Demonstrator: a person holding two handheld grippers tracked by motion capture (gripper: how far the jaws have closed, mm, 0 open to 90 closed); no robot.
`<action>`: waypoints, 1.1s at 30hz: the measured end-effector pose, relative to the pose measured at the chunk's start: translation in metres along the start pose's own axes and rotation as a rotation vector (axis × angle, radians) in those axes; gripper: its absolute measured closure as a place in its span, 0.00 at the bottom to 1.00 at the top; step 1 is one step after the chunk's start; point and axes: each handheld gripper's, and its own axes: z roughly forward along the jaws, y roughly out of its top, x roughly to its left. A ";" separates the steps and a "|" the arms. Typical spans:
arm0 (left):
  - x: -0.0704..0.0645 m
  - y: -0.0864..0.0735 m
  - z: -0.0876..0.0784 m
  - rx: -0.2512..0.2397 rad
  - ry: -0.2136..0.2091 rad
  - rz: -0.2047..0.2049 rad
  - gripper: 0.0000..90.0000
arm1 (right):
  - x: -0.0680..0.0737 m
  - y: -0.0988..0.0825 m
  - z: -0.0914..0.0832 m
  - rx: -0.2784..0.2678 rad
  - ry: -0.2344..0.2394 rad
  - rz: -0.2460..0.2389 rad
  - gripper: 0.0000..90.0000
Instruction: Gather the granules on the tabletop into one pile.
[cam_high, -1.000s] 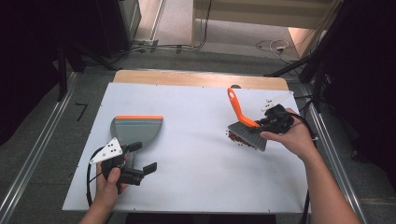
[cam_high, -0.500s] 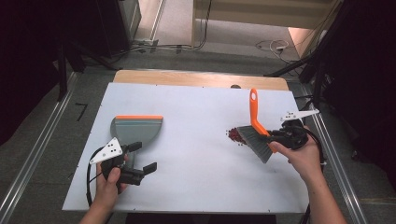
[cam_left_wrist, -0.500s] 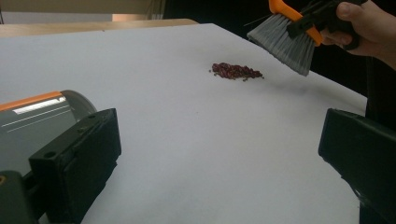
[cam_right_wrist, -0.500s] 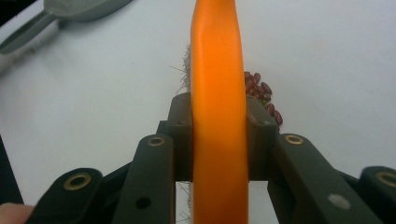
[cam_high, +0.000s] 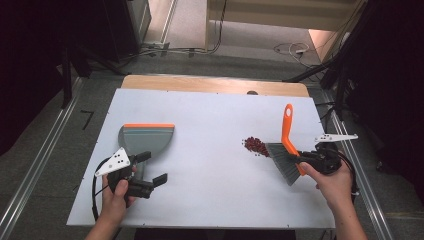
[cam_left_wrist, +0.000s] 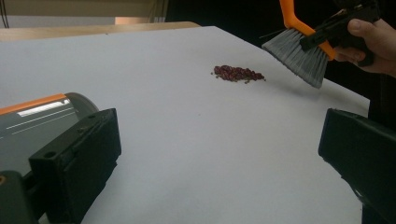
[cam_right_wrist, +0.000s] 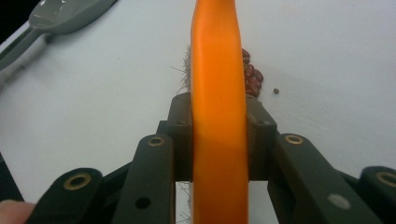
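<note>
A small heap of dark red beans (cam_high: 255, 146) lies on the white table (cam_high: 210, 125), right of its middle. Just beside the heap, on its right, hangs the grey bristle head of a hand brush (cam_high: 284, 150) with an orange handle that points away toward the far edge. The right gripper (cam_high: 311, 161) is clamped on that handle near the bristles, held by the person's right hand (cam_high: 334, 181).

The right gripper view looks straight along the orange handle (cam_right_wrist: 218, 116): both black jaws press flat against its sides, and a few beans (cam_right_wrist: 251, 77) peep out past its right edge, with one loose speck on the table beyond them. At the upper left of that view lies the grey dustpan (cam_right_wrist: 65, 14).

The left gripper view shows from the side what the high view flattens: the bristles (cam_left_wrist: 299, 53) are lifted off the surface, tilted, and apart from the beans (cam_left_wrist: 238, 73).

Well apart, on the left half of the table, the dustpan (cam_high: 145, 140) rests with its orange lip facing the far edge. The left gripper (cam_high: 147, 170) sits at the pan's near end, jaws spread wide; its own view shows one jaw just beside the pan's grey body (cam_left_wrist: 32, 121), gripping nothing. The left hand (cam_high: 116, 197) holds it.
</note>
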 end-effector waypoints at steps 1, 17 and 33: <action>0.000 0.000 0.000 -0.001 0.001 0.000 0.00 | -0.001 -0.002 -0.001 -0.005 0.001 0.004 0.76; 0.001 0.001 -0.005 -0.009 0.018 0.011 0.00 | -0.028 -0.031 -0.015 -0.064 -0.014 0.101 0.76; 0.004 0.000 -0.008 -0.022 0.028 0.005 0.00 | -0.037 -0.034 -0.014 -0.079 -0.039 0.130 0.76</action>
